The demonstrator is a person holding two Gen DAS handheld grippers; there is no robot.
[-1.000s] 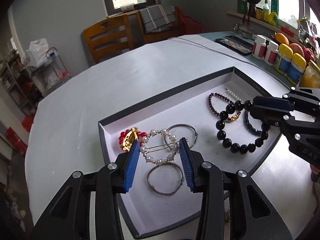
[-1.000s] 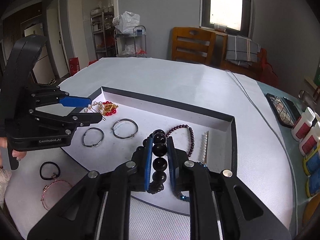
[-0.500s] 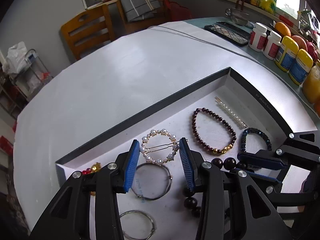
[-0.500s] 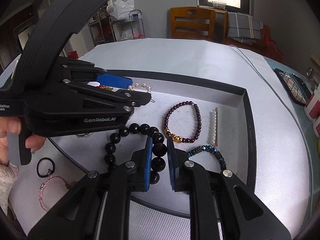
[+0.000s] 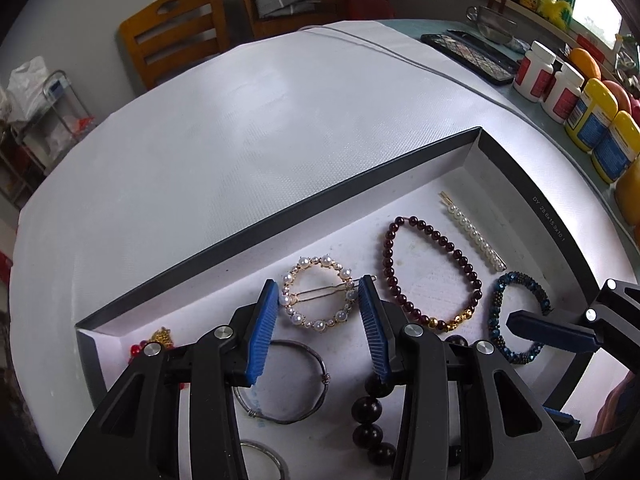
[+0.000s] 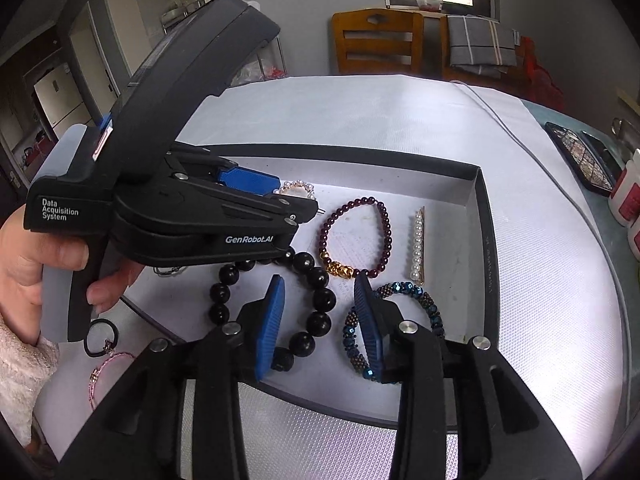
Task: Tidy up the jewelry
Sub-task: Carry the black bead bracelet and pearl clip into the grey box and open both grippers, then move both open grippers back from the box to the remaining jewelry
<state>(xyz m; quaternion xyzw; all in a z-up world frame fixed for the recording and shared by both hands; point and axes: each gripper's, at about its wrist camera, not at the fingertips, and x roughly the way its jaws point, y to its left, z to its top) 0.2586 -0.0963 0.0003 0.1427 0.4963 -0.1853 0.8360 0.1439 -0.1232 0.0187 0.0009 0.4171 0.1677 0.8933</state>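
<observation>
Over the near end of the tray (image 6: 476,184), my right gripper (image 6: 320,320) is letting go: a second ago its blue pads were clamped on the black bead bracelet (image 6: 316,276) and carried it above the tray; now the jaws are opening, and the bracelet lies flat on the tray floor. A few of its beads sit in the gap between the pads, but neither pad presses on them, so I judge that piece delivered. It rests just beside the dark red bracelet (image 6: 352,236) and the blue beaded bracelet (image 6: 400,320), with the pearl hair clip (image 6: 418,244) a little further along.

My left gripper (image 5: 320,316) has swung in from the far end of the tray and dropped lower over it. Its jaws stand partly apart and hold nothing; the pearl ring clip (image 5: 320,296) lies on the tray floor between its fingertips, untouched as far as I can see. A thin metal bangle (image 5: 284,380) lies just behind it, partly hidden by the fingers.

Outside the tray, a black hair tie (image 6: 102,338) and a pink bracelet (image 6: 106,372) wait on the white table cover (image 6: 360,120), so the sorting is not finished.
</observation>
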